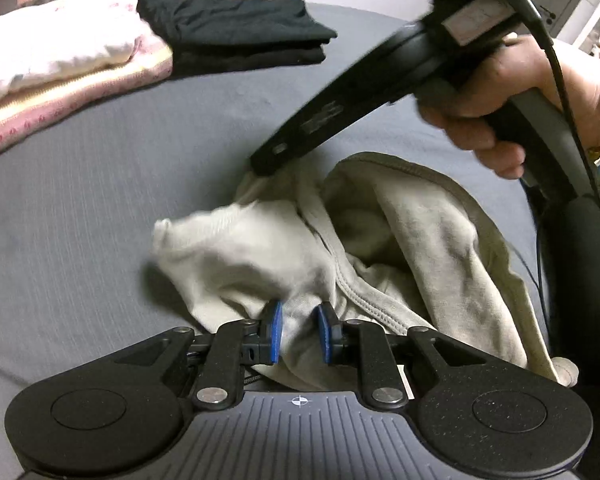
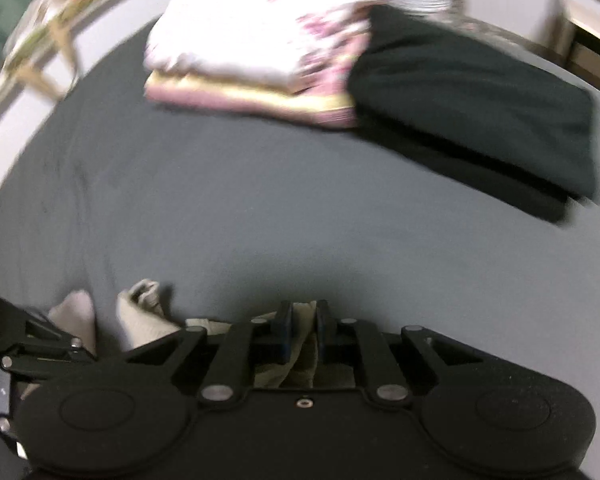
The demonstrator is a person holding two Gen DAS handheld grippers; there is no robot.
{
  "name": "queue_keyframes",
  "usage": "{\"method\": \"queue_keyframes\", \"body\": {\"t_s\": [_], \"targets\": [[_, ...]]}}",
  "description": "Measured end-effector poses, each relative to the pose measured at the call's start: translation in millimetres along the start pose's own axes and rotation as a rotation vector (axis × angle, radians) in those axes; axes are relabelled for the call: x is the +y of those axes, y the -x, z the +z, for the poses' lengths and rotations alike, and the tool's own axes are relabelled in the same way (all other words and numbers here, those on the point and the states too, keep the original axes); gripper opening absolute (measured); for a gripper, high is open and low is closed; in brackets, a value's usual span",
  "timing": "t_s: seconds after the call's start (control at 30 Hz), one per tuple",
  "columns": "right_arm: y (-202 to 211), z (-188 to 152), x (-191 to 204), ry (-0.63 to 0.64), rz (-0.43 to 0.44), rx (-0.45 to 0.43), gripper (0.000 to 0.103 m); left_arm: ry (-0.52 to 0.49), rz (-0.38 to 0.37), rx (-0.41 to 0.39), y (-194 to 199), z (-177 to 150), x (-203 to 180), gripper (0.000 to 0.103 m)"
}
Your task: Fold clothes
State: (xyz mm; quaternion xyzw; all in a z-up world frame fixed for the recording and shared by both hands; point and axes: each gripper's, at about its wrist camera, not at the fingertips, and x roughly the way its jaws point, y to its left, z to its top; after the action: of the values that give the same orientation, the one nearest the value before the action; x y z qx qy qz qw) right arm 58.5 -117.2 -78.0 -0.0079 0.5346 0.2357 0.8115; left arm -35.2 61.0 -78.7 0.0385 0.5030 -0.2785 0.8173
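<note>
At six o'clock on the grey bed, the left gripper and right gripper both pinch the soft, limp beige garment; seams offer firmest hold.

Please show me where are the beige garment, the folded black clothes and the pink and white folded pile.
beige garment [image 1: 400,232], left wrist view, on its crumpled middle.
folded black clothes [image 1: 236,28], left wrist view, on the top layer.
pink and white folded pile [image 2: 236,40], right wrist view, on the white top piece.
</note>
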Motion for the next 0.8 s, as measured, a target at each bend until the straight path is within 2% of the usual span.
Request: {"method": "queue_keyframes", "body": {"t_s": [0.13, 0.27, 0.3, 0.4, 0.43, 0.47, 0.53, 0.63, 0.73, 0.8], "targets": [[32, -17, -54, -0.191, -0.021, -0.119, 0.012, -0.05, -0.041, -0.066, 10, 3, -5, 0.02], [60, -37, -113, -0.426, -0.095, -0.258, 0.012, -0.099, -0.105, -0.107, 17, 5, -14, 0.02], [64, -41, -125, -0.464, -0.105, -0.271, 0.012, -0.108, -0.112, -0.109, 18, 5, -15, 0.02], [69, -53, -156, -0.552, -0.033, -0.244, 0.017, -0.115, -0.112, -0.093, 15, 6, -16, 0.02], [70, -56, -161, -0.571, -0.009, -0.236, 0.019, -0.116, -0.112, -0.087, 13, 6, -16, 0.02], [73, -59, -163, -0.572, -0.016, -0.244, 0.027, -0.118, -0.112, -0.081, 12, 6, -17, 0.02], [78, -58, -161, -0.543, -0.068, -0.268, 0.038, -0.121, -0.114, -0.072, 10, 6, -17, 0.02], [80, -54, -166, -0.531, -0.072, -0.274, 0.039, -0.147, -0.115, -0.076, 10, 7, -23, 0.02], [77, -53, -170, -0.531, -0.016, -0.253, 0.039, -0.177, -0.115, -0.083, 12, 7, -29, 0.02], [71, -52, -170, -0.51, 0.036, -0.209, 0.039, -0.197, -0.116, -0.088, 12, 7, -34, 0.02]]}}
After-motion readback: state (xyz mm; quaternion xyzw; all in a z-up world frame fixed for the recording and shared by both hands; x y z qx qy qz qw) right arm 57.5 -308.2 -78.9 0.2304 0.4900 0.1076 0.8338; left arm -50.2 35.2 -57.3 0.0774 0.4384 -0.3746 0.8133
